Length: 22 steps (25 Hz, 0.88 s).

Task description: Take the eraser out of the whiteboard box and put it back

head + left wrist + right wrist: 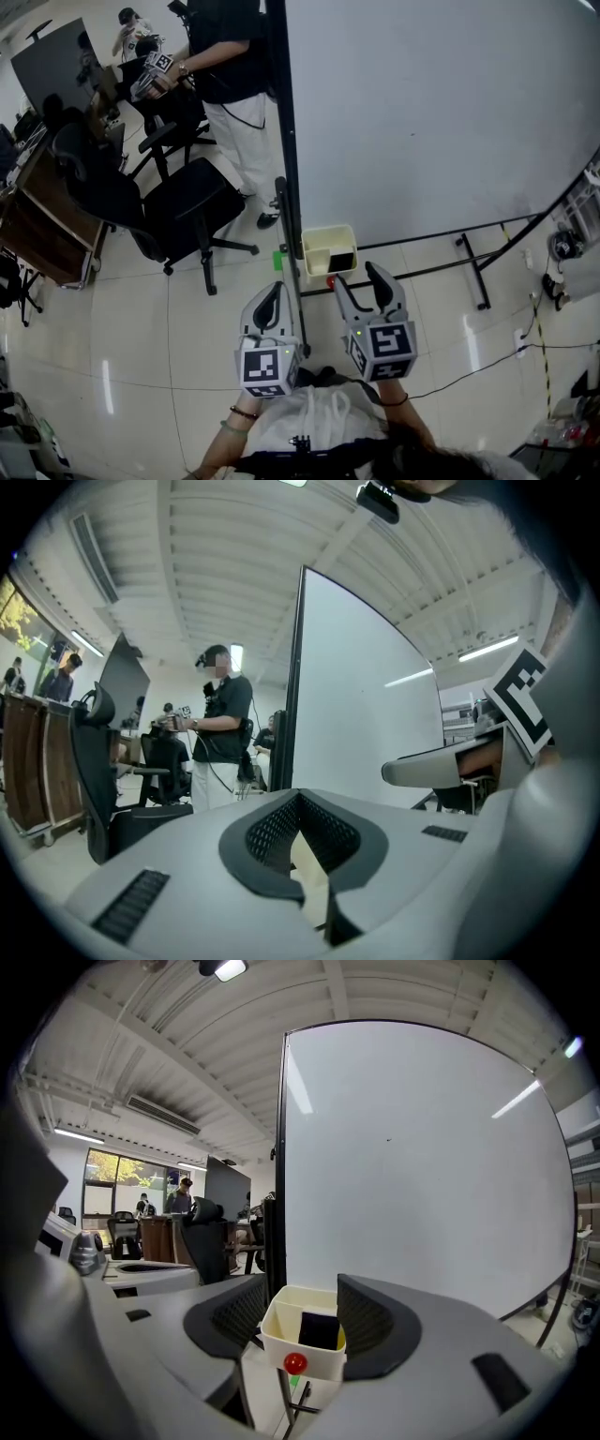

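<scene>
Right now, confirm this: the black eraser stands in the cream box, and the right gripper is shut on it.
Wrong on the grip: the black eraser stands in the cream box, but the right gripper is open, jaws apart, as the right gripper view shows.

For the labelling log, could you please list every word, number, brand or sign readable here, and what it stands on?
None is readable. The whiteboard bears no writing, the whiteboard box shows no print, and the left gripper and right gripper bear only black-and-white square markers, not letters.
</scene>
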Motion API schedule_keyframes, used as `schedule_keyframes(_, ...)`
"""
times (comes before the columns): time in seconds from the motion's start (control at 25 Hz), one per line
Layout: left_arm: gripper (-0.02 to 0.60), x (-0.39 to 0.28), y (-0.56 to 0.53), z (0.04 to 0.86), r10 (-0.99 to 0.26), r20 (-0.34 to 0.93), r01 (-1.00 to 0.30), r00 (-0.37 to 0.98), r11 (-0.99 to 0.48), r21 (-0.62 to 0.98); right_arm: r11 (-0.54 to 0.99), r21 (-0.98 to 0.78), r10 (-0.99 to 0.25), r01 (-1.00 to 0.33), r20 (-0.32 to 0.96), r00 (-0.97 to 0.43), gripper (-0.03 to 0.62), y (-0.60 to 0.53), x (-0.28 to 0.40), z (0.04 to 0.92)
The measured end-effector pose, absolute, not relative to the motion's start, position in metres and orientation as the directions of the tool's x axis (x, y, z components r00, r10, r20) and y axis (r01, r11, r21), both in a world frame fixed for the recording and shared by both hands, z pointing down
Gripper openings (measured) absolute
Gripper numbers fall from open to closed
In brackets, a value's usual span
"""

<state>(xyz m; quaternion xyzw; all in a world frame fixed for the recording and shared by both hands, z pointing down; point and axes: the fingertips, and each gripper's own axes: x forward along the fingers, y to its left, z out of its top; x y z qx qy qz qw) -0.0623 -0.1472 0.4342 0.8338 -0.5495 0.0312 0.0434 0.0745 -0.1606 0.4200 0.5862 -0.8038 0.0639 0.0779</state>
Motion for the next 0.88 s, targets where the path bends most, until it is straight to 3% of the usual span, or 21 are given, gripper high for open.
schedule_keyframes(0.88,0.002,-0.073,-0.145,0.435,-0.917,0.104,-0.923,0.386,-0.384,0.035,0.313,-0.011,-0.916,-0.950,0.260,-0.305,0.261,-0.157,0.063,0.438)
